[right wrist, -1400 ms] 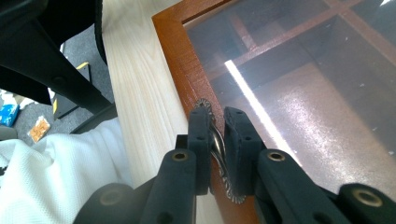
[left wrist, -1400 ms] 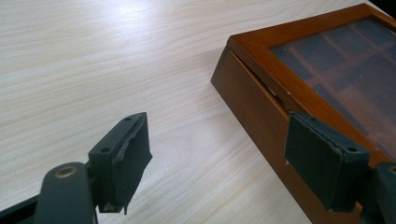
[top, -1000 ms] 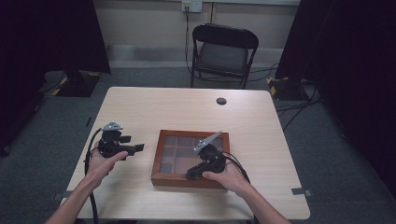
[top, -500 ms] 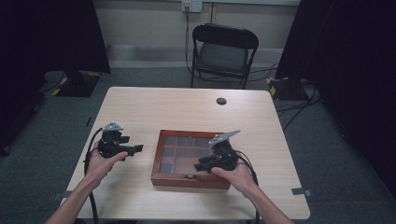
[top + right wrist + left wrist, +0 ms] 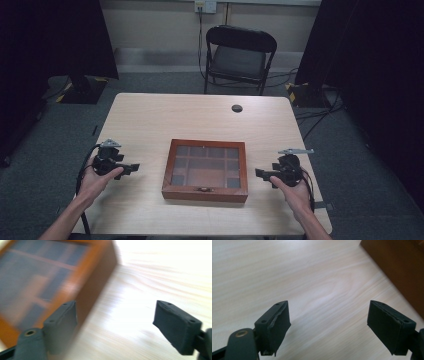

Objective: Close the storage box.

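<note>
- The left gripper (image 5: 131,168) stays where it was a second ago, low over the worktop (image 5: 150,120) at about 9 o'clock from the wooden box (image 5: 206,170). Its fingers (image 5: 278,322) are spread wide with nothing between them, and they point towards the box's left wall.
- The wooden box sits at the near middle of the worktop, lid shut, its glass panes showing the dividers beneath and its small clasp on the front edge at 6 o'clock. It has not shifted since the earlier frames.
- The right gripper (image 5: 261,173) is what has changed: a second ago it was over the box's right half, and it now hangs off the box at 3 o'clock, just beside the right wall but apart from it. Its fingers (image 5: 63,320) are released and empty; the blur in the right gripper view suggests it is moving.
- I judge that the work on the lid is finished for now, or that both grippers are lining up to take the box by its two sides. Neither touches it yet.
- The worktop is pale wood grain, with a small dark cable hole (image 5: 237,108) at 12 o'clock.
- Beyond it stands a black folding chair (image 5: 239,57) on grey carpet, with dark curtains (image 5: 55,35) at both sides and a wall socket (image 5: 205,6) above.
</note>
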Demonstrator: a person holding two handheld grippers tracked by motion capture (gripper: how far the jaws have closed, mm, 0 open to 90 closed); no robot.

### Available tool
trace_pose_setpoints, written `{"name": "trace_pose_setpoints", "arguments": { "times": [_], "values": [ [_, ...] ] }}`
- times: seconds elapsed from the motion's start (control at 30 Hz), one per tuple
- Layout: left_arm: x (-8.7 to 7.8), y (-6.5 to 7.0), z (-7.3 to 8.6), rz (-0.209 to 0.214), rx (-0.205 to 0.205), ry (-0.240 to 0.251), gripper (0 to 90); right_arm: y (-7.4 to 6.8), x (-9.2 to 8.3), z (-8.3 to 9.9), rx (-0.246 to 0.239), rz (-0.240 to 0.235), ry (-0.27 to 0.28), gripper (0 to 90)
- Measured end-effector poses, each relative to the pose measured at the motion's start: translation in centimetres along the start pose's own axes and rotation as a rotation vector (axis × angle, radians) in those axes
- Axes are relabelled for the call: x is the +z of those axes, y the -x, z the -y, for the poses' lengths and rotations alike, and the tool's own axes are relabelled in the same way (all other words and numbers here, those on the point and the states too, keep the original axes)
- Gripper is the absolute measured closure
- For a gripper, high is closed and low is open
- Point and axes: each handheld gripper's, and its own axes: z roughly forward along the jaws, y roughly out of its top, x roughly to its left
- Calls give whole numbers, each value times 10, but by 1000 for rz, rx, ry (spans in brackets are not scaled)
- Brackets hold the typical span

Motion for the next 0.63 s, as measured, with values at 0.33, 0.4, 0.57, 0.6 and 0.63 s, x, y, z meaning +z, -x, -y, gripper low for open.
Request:
{"name": "trace_pose_setpoints", "arguments": {
  "times": [0.33,0.4,0.57,0.6,0.63],
  "values": [
    [17,2,7,-110,0,-47,156,24,29,16,18,277,-108,137],
    [24,5,13,-136,13,22,113,21,34,19,-35,320,-79,84],
    [30,6,21,-135,34,100,0,21,42,31,-49,319,44,0],
    [30,6,21,-136,33,100,0,21,43,32,-50,318,58,0],
    [30,6,21,-135,34,100,0,20,43,32,-48,317,59,0]
  ]
}}
